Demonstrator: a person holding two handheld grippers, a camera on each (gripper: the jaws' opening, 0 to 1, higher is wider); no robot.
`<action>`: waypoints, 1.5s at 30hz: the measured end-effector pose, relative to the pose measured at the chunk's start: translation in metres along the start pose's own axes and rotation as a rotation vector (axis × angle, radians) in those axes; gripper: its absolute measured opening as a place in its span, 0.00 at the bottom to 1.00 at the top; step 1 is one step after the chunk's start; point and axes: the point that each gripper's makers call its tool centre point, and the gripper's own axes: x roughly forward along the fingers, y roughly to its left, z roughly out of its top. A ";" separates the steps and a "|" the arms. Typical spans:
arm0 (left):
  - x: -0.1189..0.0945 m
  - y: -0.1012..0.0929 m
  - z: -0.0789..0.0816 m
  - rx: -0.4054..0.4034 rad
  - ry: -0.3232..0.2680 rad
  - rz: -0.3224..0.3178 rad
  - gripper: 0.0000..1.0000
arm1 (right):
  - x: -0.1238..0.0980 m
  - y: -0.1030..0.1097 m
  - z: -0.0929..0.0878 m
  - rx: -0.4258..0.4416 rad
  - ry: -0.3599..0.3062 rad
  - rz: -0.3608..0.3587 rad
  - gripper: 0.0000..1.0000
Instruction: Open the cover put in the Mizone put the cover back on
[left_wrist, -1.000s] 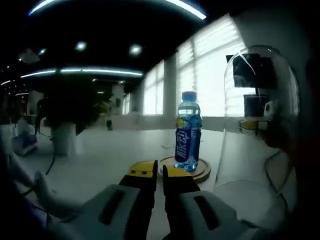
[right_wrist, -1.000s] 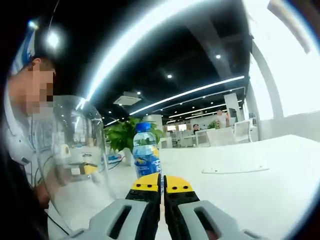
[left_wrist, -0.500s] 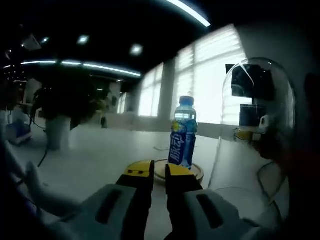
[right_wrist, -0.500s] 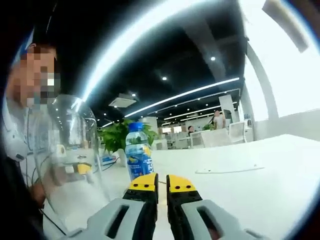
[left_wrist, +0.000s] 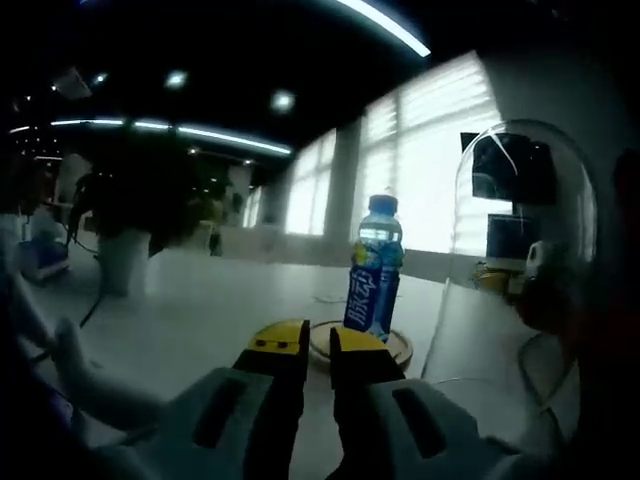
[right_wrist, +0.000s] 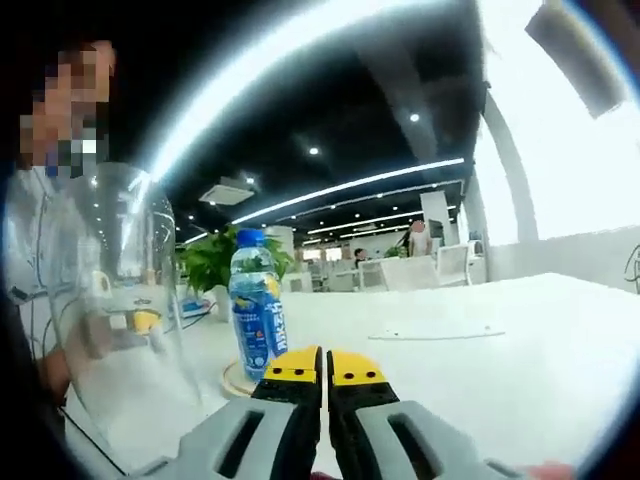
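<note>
The blue Mizone bottle (left_wrist: 372, 272) stands upright on a round wooden base (left_wrist: 400, 347). It has a blue cap. To its right rises the clear glass dome cover (left_wrist: 520, 270), upright and off the base. My left gripper (left_wrist: 318, 337) is shut just in front of the base, with nothing between its yellow-tipped jaws. In the right gripper view the bottle (right_wrist: 256, 318) and base (right_wrist: 236, 380) sit left of centre. The dome (right_wrist: 110, 320) is further left. My right gripper (right_wrist: 324, 361) is shut and empty, a little right of the base.
A person (right_wrist: 35, 250) stands behind the dome. The white table (right_wrist: 480, 370) carries a flat sheet (right_wrist: 430, 332) further back. Potted plants (left_wrist: 120, 250) (right_wrist: 210, 265) stand beyond the table. Bright windows (left_wrist: 430, 160) lie behind the bottle.
Both cameras have shifted slightly. In the right gripper view the bottle now sits further left and its wooden base has come into sight. Both grippers stay shut; bottle and dome keep their places.
</note>
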 end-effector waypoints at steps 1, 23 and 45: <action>0.000 -0.001 0.001 0.003 -0.004 -0.004 0.06 | 0.002 0.006 -0.002 -0.033 0.013 0.033 0.00; 0.003 -0.005 -0.009 0.093 0.045 -0.026 0.08 | 0.004 -0.010 -0.003 -0.073 -0.026 0.010 0.00; 0.004 -0.039 -0.010 -0.018 0.104 -0.185 0.58 | -0.006 -0.015 0.018 -0.066 -0.102 -0.065 0.05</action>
